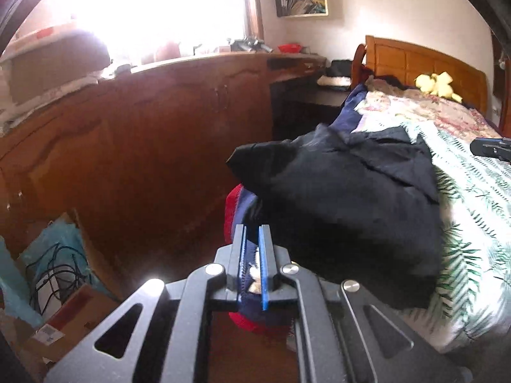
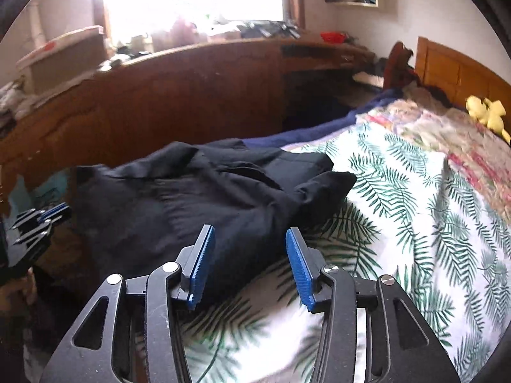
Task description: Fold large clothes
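Black garment (image 2: 198,198) lies rumpled on our fern-print bed cover (image 2: 399,198). Left gripper (image 1: 252,249) pinches red-and-navy knit cloth (image 1: 234,210); right gripper (image 2: 249,255) spread above the garment. No readable writing.

Black linkages, blue ribbed pads (image 2: 302,274), silver screws

We see a black garment (image 2: 204,198) lying crumpled at the bed (image 2: 399,191) edge, partly overhanging it. A navy-and-red knitted garment (image 1: 242,210) hangs beside it, partly beneath.
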Demonstrator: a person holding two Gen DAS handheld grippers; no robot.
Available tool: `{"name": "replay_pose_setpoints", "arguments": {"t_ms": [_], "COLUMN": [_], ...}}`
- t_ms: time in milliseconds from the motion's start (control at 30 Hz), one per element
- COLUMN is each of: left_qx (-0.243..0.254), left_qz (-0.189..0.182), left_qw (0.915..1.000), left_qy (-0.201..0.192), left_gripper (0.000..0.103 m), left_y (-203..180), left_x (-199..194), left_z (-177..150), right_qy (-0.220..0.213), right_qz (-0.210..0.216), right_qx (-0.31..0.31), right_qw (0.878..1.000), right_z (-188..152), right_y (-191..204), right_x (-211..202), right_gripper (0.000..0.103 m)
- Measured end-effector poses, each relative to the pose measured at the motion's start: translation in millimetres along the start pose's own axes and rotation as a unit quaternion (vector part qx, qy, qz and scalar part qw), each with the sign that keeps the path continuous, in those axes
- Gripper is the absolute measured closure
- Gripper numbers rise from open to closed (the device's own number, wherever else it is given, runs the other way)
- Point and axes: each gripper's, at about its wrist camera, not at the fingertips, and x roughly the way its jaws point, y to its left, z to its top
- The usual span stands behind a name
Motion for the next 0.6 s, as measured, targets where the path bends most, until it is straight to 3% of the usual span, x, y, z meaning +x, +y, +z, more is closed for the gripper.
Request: {"name": "replay_pose_setpoints", "arguments": {"t_ms": [333, 600], "left_qx": [0.011, 0.026], "left_qz": [-0.07, -0.11], "left_qw": [0.9972, 0.9931], "left_qy": [-0.024, -0.033], "left_gripper": [0.094, 0.085], "left_y": [-54, -117], "left_x": [-61, -94], "left_z": [16, 29], "right_qy": [-0.039, -0.063], "right_qz": [0.002, -0.012], "right_qx": [-0.019, -0.007], "right_qw": [0.999, 0.998], "right_z": [-27, -54], "right_y": [14, -9], "right_x": [-107, -175], "right_gripper": [0.053, 0.047]}}
